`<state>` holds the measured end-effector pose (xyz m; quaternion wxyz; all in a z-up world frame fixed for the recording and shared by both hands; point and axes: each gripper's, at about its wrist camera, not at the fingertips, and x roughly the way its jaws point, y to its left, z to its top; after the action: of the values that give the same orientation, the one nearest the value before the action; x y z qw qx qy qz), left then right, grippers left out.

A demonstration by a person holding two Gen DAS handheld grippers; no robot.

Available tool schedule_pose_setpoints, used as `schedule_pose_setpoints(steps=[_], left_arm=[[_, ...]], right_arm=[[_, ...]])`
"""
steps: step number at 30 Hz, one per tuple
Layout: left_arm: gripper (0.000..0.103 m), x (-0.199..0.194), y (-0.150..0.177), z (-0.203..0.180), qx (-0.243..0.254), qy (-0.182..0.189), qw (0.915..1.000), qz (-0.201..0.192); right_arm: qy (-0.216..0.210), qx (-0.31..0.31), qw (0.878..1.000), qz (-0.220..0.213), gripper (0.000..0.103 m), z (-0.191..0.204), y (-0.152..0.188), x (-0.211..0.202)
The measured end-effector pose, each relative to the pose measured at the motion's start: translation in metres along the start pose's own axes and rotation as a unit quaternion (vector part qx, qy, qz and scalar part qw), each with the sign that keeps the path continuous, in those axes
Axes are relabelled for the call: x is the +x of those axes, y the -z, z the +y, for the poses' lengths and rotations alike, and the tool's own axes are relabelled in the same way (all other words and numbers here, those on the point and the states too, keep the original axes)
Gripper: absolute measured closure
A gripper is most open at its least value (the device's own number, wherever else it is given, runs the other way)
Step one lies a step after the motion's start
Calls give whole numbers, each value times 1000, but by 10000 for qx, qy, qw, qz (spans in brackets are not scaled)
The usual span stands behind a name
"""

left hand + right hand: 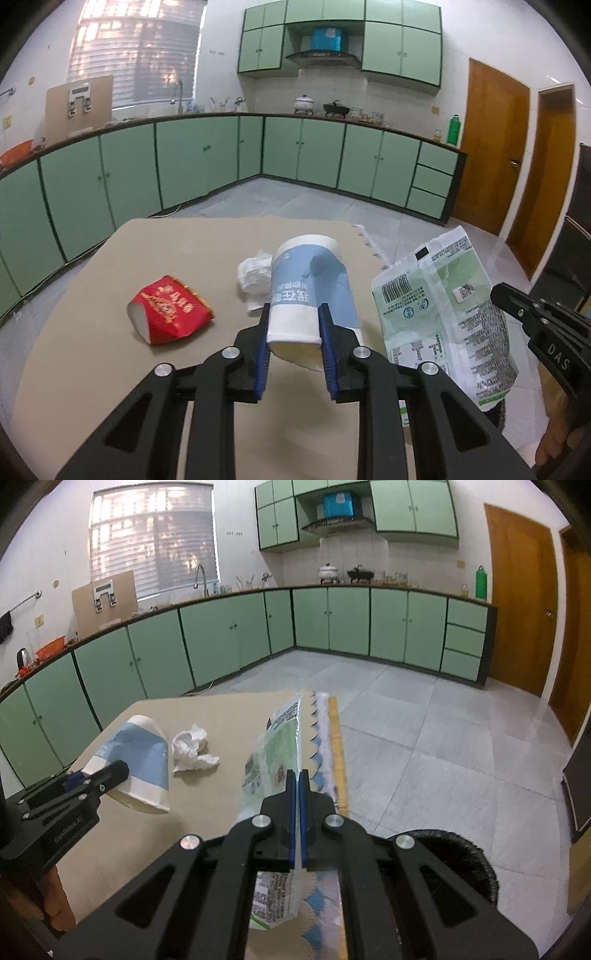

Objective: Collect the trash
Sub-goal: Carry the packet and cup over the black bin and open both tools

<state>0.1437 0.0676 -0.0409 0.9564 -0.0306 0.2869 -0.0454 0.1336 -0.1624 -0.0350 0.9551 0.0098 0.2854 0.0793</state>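
My left gripper (293,321) is shut on a blue and white paper cup (308,291) and holds it tilted above the beige table (92,350); the cup also shows in the right wrist view (136,760). My right gripper (297,775) is shut on a green and white plastic wrapper (273,753), held edge-on above the table's right edge; the wrapper also shows in the left wrist view (443,314). A crumpled white tissue (192,749) and a red paper carton (170,310) lie on the table.
A black-lined bin (461,853) sits low to the right of the table. A patterned mat edge (328,738) runs along the table's right side. Green kitchen cabinets (184,158) line the far walls, with tiled floor between.
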Motion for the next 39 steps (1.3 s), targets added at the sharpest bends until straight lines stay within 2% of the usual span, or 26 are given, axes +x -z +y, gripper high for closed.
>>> schedule_pose_setpoints(steps=[8,18,27,35,39], left_arm=[[79,-6,-3,-56,294,532,9981,-88],[79,6,8,-142,707,1166,9907,35],[79,38,27,-216,1060,1547,9815,376],[77,71,43,-252,1286,1578,9757,817],[71,79,47,-261,1324,1616,9732,957]], right_arm=[[460,101,9986,-248,102,-44,0,-43],[1209,453,9914,-201,102,-122,29,-74],[1653,758,9833,112,102,-180,74,-68],[1729,1020,9786,457,102,-213,104,-41],[1679,1126,9779,537,101,-223,111,-33]])
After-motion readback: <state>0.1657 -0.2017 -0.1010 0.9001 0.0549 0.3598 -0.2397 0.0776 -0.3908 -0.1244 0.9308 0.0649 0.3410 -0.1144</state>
